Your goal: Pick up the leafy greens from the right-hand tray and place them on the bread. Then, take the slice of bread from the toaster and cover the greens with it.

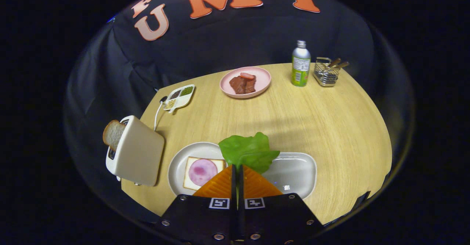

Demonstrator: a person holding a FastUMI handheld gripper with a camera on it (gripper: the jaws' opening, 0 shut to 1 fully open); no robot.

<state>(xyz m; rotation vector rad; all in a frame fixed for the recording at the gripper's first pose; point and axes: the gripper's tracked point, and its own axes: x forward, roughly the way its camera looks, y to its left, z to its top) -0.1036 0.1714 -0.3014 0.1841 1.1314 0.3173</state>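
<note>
The gripper (237, 169) has its two orange fingers (216, 188) pressed together on the stem end of a leafy green (249, 151), which stands up just ahead of the fingertips, lifted off the plates near the table's front edge. Below and to the right of the leaf lies a long white tray (297, 171), its bare bottom showing. To the left, touching or nearly touching that tray, sits a round white plate (180, 164) holding a slice of bread (191, 177) topped with a pink round of ham (202, 171); the leaf hangs over the seam between the two dishes, not over the bread. At the table's front left corner stands a cream toaster (139, 153) with a second bread slice (113, 133) sticking up from its slot. A white cord (157, 116) runs from it toward the left edge, where a small divided dish (180, 97) holds what look like seasonings, though they are too small to be sure. Toward the far edge rests a pink plate (245, 82) with brown meat (242, 85). Right of it stand a green-labelled metal bottle (300, 65) and, by the far right corner, a wire basket (326, 72) with wooden handles.
</note>
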